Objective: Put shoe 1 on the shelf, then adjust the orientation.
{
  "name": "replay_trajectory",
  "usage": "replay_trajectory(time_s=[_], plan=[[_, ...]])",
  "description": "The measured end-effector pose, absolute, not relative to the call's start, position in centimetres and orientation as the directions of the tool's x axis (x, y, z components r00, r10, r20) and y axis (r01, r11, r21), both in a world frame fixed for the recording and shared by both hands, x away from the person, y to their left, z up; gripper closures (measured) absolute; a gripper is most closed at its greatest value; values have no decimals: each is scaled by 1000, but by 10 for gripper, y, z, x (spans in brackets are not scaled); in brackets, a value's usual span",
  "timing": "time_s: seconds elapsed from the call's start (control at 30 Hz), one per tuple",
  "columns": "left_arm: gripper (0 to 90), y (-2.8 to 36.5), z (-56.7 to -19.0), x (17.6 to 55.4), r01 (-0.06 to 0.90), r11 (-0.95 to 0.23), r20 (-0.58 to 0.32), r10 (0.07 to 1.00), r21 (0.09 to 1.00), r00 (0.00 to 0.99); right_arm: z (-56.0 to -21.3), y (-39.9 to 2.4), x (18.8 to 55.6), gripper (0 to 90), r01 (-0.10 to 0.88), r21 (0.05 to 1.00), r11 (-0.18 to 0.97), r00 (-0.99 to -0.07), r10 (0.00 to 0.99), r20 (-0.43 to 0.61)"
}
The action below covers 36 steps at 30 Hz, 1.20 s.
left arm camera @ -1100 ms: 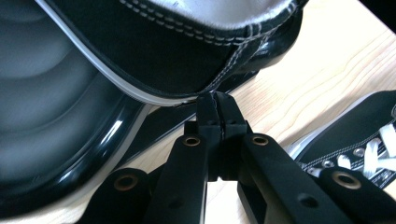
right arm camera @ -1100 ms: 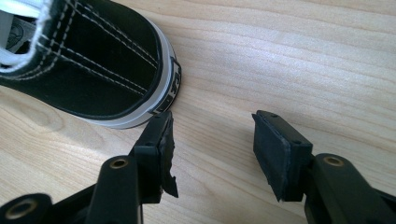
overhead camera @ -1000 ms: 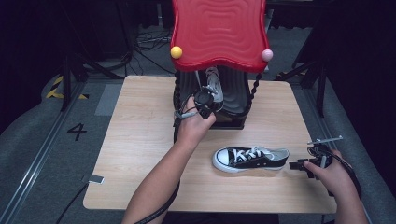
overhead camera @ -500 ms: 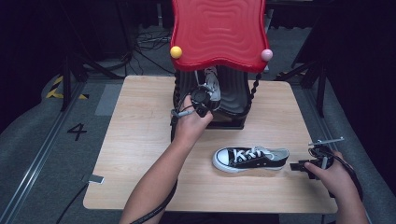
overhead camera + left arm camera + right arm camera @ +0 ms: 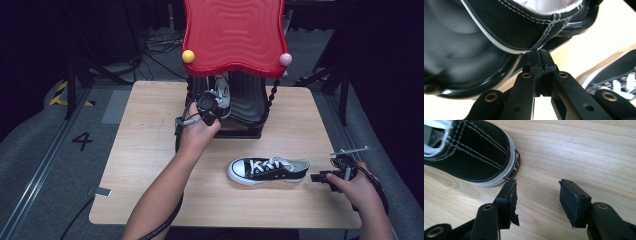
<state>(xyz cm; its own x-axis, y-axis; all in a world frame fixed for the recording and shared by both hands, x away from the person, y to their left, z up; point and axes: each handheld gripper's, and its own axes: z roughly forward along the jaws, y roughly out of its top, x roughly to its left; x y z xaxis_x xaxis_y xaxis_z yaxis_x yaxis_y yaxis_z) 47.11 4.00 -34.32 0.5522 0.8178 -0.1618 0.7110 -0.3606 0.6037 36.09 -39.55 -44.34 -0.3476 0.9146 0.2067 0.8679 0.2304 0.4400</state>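
Where jaws pinch: canvas sneaker heel | rack: ribbed black

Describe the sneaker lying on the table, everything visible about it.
The sneaker is a black low-top that looks like canvas, with white laces, white stitching and a white rubber sole with a dark stripe. It lies upright on its sole on the wooden table, toe toward the left in the high view. The right gripper hangs open just behind its heel, not touching it.

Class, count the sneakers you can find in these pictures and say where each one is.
2. One sneaker lies on its sole on the table, near the right gripper. The other sneaker is at the black rack under the red top, its edge pinched by the left gripper.
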Motion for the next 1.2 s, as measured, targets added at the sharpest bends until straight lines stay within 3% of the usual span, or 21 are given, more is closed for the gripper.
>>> replay_trajectory(time_s=[0.8, 0.87, 1.1, 1.2], plan=[[895, 32, -345, 471, 709, -383, -186, 791, 591, 583, -441, -389, 365, 488, 859, 444, 254, -370, 908, 195], [826, 33, -344, 469, 710, -385, -192, 787, 589, 586, -440, -389, 364, 488, 855, 450, 257, -373, 908, 191], [761, 51, -333, 450, 696, -482, -150, 755, 532, 638, -429, -384, 361, 501, 837, 466, 286, -403, 899, 172], [740, 58, -333, 444, 699, -502, -136, 755, 509, 641, -424, -382, 359, 553, 829, 460, 319, -428, 890, 154]])
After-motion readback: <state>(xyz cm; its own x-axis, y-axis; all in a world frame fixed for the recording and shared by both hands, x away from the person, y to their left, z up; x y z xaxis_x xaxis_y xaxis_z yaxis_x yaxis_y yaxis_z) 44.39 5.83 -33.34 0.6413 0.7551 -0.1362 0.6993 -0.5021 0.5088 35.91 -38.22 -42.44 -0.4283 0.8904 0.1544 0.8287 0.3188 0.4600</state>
